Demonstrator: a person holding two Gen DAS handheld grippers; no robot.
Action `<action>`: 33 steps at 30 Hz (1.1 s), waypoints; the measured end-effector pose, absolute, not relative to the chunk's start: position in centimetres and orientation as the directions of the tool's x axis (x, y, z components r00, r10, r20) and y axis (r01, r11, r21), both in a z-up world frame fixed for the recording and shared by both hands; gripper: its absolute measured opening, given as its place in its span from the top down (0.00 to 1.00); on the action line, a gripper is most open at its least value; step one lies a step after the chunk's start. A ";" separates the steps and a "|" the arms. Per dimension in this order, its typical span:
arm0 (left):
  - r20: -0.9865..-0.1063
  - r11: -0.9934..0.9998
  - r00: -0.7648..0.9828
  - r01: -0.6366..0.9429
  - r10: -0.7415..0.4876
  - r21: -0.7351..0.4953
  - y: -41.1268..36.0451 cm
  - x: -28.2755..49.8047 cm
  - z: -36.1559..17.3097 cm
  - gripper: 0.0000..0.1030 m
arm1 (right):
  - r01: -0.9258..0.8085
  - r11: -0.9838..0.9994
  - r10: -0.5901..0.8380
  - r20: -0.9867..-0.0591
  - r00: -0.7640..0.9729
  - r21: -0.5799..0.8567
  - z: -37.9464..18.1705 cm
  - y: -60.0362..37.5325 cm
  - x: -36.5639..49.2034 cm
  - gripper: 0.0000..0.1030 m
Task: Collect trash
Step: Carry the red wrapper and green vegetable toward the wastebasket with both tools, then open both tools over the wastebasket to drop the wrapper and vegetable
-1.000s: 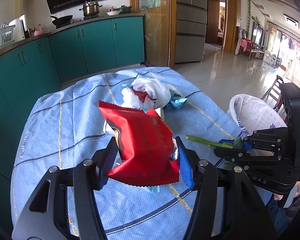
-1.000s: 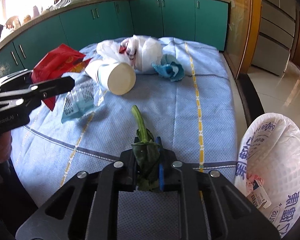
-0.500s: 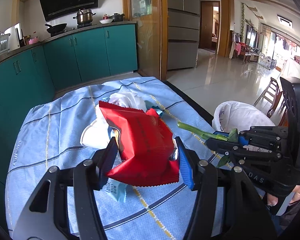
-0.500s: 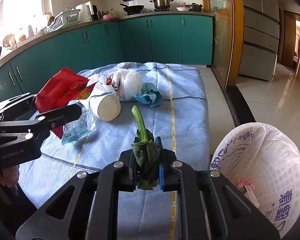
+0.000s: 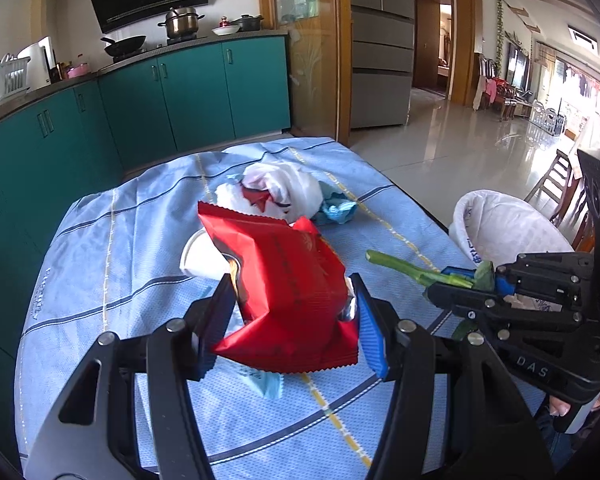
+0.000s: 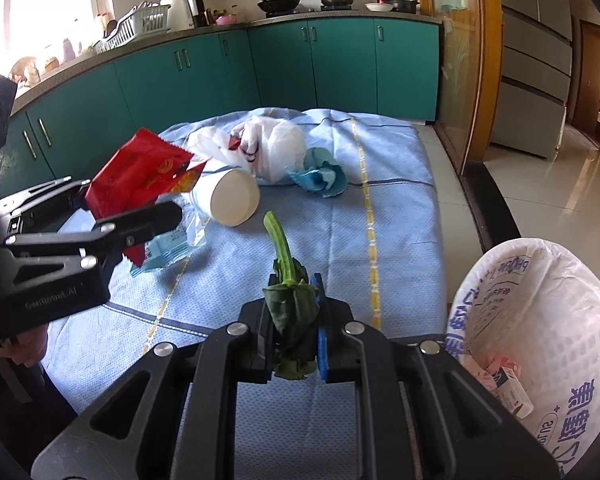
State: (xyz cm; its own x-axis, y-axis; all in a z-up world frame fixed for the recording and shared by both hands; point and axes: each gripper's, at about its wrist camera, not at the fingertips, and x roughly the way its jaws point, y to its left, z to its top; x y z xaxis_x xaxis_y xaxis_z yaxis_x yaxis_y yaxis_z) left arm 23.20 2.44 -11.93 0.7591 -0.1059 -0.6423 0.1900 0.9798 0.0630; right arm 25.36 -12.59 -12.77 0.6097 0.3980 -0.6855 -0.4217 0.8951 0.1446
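My left gripper [image 5: 292, 308] is shut on a red snack packet [image 5: 284, 288], held above the blue tablecloth [image 5: 112, 264]. From the right wrist view the same packet [image 6: 140, 176] sticks up out of the left gripper [image 6: 128, 212] at the left. My right gripper [image 6: 294, 320] is shut on a wilted green vegetable stalk [image 6: 288, 280], whose stem points up and away. That stalk [image 5: 412, 270] also shows in the right gripper [image 5: 460, 284] at the right. A white-lined trash bin [image 6: 540, 332] stands beside the table's right edge, with small cartons inside.
On the cloth lie a tipped white paper cup [image 6: 230, 198], a white plastic bag [image 6: 268, 144], a crumpled blue wrapper [image 6: 320, 176] and a clear blue-printed packet [image 6: 172, 248]. Teal kitchen cabinets [image 6: 204, 76] run behind the table. Tiled floor [image 5: 460, 148] opens to the right.
Both grippers have drawn back and up from the table, keeping their loads. The trash bin has come nearer in the right wrist view.
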 end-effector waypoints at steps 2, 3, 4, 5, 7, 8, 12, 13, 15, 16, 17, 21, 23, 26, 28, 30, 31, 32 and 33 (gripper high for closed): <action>-0.643 0.983 0.760 0.173 -0.097 0.056 3.1 23.2 -11.9 0.44 | -0.431 0.891 0.404 -0.689 0.602 0.145 -12.9 -12.3 25.4 0.85; -0.641 0.985 0.761 0.164 -0.094 0.051 3.3 23.3 -11.8 0.44 | -0.435 0.889 0.406 -0.690 0.599 0.145 -13.0 -12.0 25.4 0.85; -0.639 0.987 0.764 0.157 -0.092 0.045 3.5 23.3 -11.7 0.44 | -0.437 0.888 0.407 -0.690 0.599 0.144 -13.0 -11.8 25.4 0.85; -0.635 0.988 0.767 0.148 -0.089 0.040 3.8 23.3 -11.6 0.44 | -0.440 0.886 0.409 -0.690 0.597 0.143 -13.0 -11.6 25.3 0.85; -0.627 0.991 0.775 0.133 -0.082 0.034 4.0 23.2 -11.3 0.44 | -0.444 0.885 0.410 -0.690 0.597 0.142 -13.0 -11.3 25.3 0.85; -0.624 0.991 0.778 0.127 -0.080 0.032 4.0 23.3 -11.2 0.44 | -0.444 0.885 0.411 -0.688 0.598 0.142 -13.0 -11.3 25.3 0.85; -0.614 0.993 0.787 0.111 -0.061 0.044 3.7 23.2 -10.6 0.44 | -0.432 0.891 0.404 -0.682 0.609 0.142 -12.9 -11.6 25.4 0.85; -0.609 0.993 0.791 0.111 -0.063 0.042 3.7 23.1 -10.3 0.44 | -0.422 0.895 0.401 -0.678 0.616 0.146 -12.7 -12.0 25.4 0.85; -0.596 0.993 0.800 0.111 -0.067 0.037 3.6 22.8 -9.8 0.44 | -0.403 0.902 0.396 -0.668 0.630 0.154 -12.4 -13.0 25.5 0.85; -0.592 0.993 0.803 0.110 -0.067 0.037 3.5 22.7 -9.7 0.44 | -0.393 0.906 0.392 -0.663 0.638 0.158 -12.2 -13.4 25.5 0.85; -0.592 0.993 0.803 0.110 -0.067 0.036 3.3 22.7 -9.6 0.44 | -0.383 0.909 0.389 -0.658 0.645 0.162 -12.0 -13.8 25.6 0.85; -0.593 0.993 0.802 0.111 -0.071 0.032 2.7 22.7 -9.4 0.44 | -0.333 0.926 0.365 -0.632 0.683 0.175 -11.1 -15.9 25.7 0.85; -0.592 0.993 0.802 0.115 -0.078 0.025 2.1 22.7 -9.3 0.44 | -0.300 0.936 0.347 -0.618 0.706 0.183 -10.7 -17.4 25.7 0.85; -0.591 0.991 0.800 0.134 -0.103 0.008 0.7 22.7 -9.1 0.44 | -0.235 0.953 0.303 -0.605 0.736 0.191 -10.2 -20.1 25.6 0.85; -0.591 0.989 0.798 0.150 -0.121 -0.001 -0.4 22.9 -9.0 0.44 | -0.190 0.965 0.261 -0.603 0.753 0.181 -10.0 -21.6 25.4 0.85; -0.588 0.985 0.795 0.173 -0.148 -0.015 -2.1 23.0 -9.0 0.44 | -0.143 0.973 0.224 -0.600 0.768 0.180 -9.8 -23.5 25.1 0.85; -0.588 0.983 0.793 0.183 -0.159 -0.019 -2.8 23.0 -9.0 0.44 | -0.127 0.975 0.211 -0.598 0.773 0.180 -9.8 -24.2 25.0 0.85; -0.588 0.981 0.791 0.192 -0.168 -0.022 -3.4 23.1 -9.0 0.44 | -0.102 0.979 0.189 -0.595 0.781 0.177 -9.7 -25.1 24.7 0.85; -0.588 0.978 0.788 0.205 -0.182 -0.027 -4.4 23.1 -9.1 0.44 | -0.085 0.981 0.172 -0.594 0.786 0.172 -9.7 -25.7 24.6 0.85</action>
State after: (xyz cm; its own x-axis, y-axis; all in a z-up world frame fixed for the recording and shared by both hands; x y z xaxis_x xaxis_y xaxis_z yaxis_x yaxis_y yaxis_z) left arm 23.15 -4.44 -9.13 0.7880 -0.1818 -0.5882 0.2053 0.9783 -0.0274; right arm 24.55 -25.69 -9.71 0.7856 0.1724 -0.5942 -0.0855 0.9814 0.1717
